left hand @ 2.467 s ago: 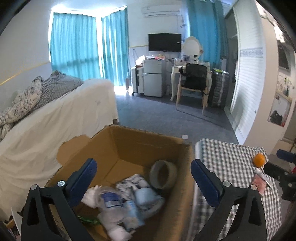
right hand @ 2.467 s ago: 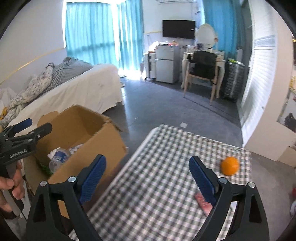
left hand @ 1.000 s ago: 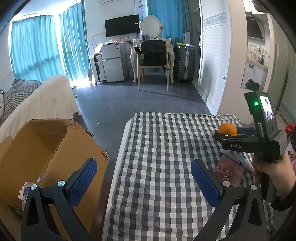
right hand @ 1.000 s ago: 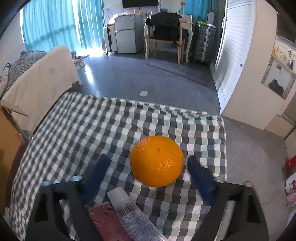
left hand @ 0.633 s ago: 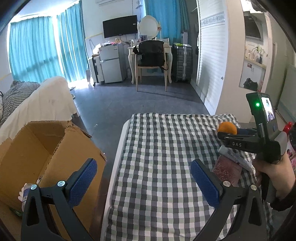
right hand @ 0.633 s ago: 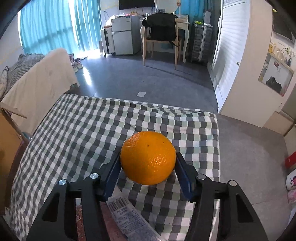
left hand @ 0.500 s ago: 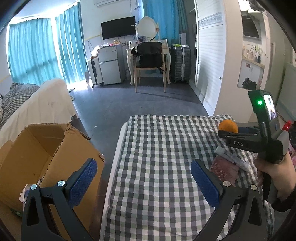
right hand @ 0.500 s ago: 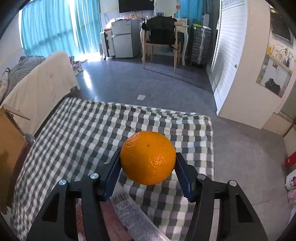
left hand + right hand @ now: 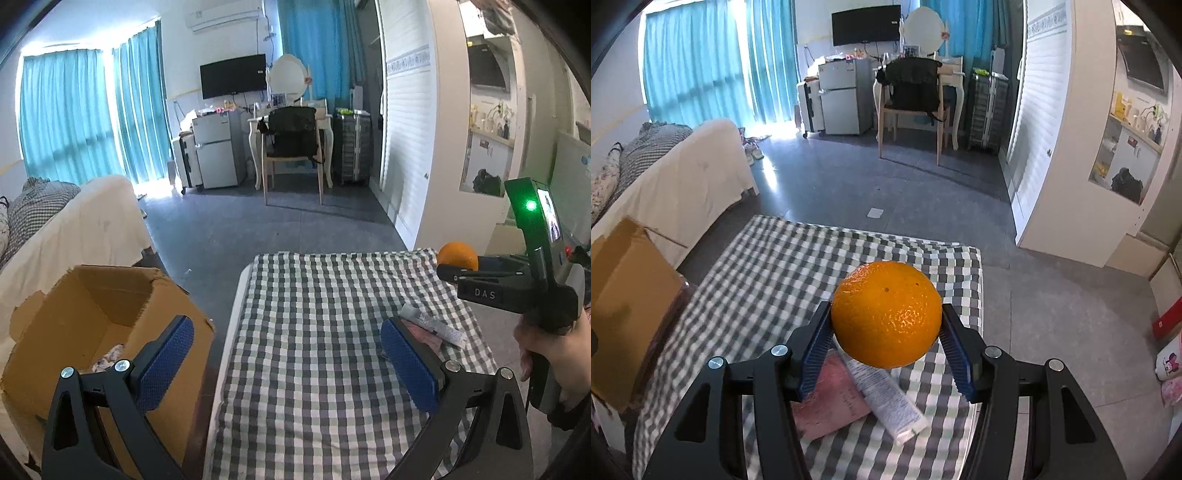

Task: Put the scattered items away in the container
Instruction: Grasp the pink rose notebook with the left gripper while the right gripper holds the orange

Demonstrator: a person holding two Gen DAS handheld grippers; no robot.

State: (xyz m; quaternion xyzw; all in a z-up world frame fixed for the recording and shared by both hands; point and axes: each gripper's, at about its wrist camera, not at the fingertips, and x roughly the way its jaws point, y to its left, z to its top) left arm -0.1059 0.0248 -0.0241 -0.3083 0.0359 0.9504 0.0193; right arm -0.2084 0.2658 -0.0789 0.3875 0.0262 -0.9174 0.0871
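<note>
My right gripper point(image 9: 886, 347) is shut on an orange point(image 9: 886, 314) and holds it above the checkered table point(image 9: 768, 280). Under it lie a white tube point(image 9: 886, 398) and a pink packet point(image 9: 831, 402). In the left wrist view the orange point(image 9: 458, 254) sits in the right gripper point(image 9: 448, 271) at the table's far right, above the tube point(image 9: 432, 325) and packet point(image 9: 424, 334). My left gripper point(image 9: 284, 365) is open and empty over the near table edge. The cardboard box point(image 9: 92, 314) stands left of the table with items inside.
A bed with a white cover point(image 9: 74, 229) stands behind the box. A chair and desk point(image 9: 291, 147) and a small fridge point(image 9: 218, 151) stand at the far wall. Grey floor point(image 9: 258, 225) lies between. The box edge point(image 9: 624, 280) shows left in the right wrist view.
My right gripper closed on the orange and lifted it off the table. My left gripper swung from over the box to the table.
</note>
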